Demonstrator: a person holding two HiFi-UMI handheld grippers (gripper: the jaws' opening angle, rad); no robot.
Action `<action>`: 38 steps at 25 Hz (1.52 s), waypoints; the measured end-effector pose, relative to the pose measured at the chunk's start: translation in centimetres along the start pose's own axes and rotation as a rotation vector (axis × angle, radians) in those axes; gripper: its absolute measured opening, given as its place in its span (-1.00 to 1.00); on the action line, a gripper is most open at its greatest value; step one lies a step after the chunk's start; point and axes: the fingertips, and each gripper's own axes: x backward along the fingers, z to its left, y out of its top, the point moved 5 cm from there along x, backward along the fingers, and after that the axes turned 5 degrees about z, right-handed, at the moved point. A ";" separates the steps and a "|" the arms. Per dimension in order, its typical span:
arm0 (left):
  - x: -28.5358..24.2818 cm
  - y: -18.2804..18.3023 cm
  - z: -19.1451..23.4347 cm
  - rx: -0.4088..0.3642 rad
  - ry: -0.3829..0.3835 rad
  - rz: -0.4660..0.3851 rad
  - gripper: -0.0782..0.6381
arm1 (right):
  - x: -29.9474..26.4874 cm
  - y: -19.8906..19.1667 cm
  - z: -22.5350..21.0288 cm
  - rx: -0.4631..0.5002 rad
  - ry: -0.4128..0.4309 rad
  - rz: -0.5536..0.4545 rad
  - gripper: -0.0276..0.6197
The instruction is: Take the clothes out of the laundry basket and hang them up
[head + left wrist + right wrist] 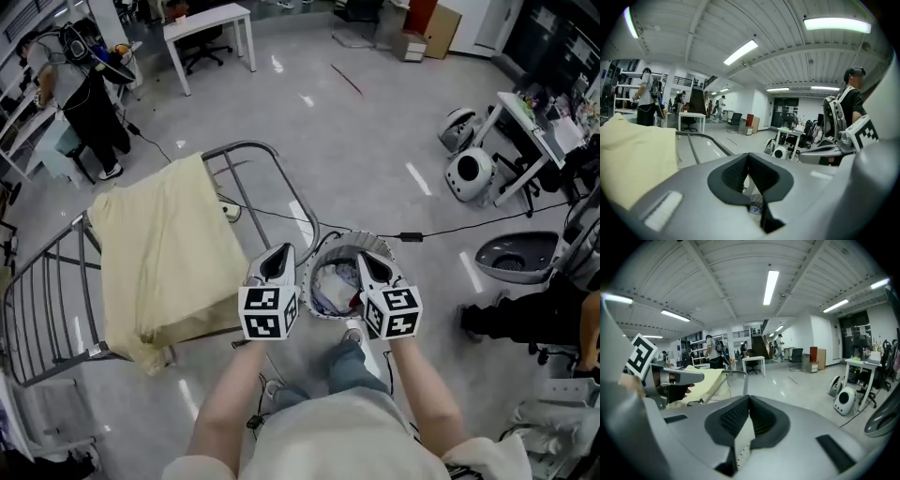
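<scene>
A: Item one, left hand-held gripper [278, 258]?
B: Jaws fully together, nothing held. It hangs over the left rim of the basket [339, 247].

A: Item two, right hand-held gripper [368, 267]?
B: Same condition: closed and empty. It is over the right rim, beside its partner.

A: Item three, clothes [330, 287]?
B: A mixed heap, pale and patterned, lying inside the basket on the floor [375, 141], between the two hand-held grippers and just below them.

A: Handling?
B: Likely light, soft and limp, and probably tangled together. The cloth will sag and drag its neighbours. Best taken at a raised fold on top of the heap, one jaw on each side, once the jaws are opened. A pinch on a single thin layer may slip.

A: Item four, further out?
B: Rack [253, 147], left of the basket, with a yellow sheet [164, 248] draped over it. The far rails are bare.
</scene>
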 end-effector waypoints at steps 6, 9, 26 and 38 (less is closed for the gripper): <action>-8.5 -4.3 -5.9 -0.004 -0.075 0.095 -0.75 | -0.7 -2.9 -8.3 -0.054 -0.037 0.028 -0.91; -12.9 -7.1 -7.6 0.012 -0.109 0.154 -0.74 | -1.7 -4.5 -11.7 -0.058 -0.054 0.044 -0.91; -35.9 -36.0 -8.7 0.009 -0.172 0.609 -0.13 | -14.1 -25.3 -24.6 -0.143 -0.103 0.224 -0.81; -42.2 -56.6 -6.8 0.051 -0.063 0.945 0.26 | -19.8 -35.0 -30.9 -0.100 -0.034 0.338 -0.77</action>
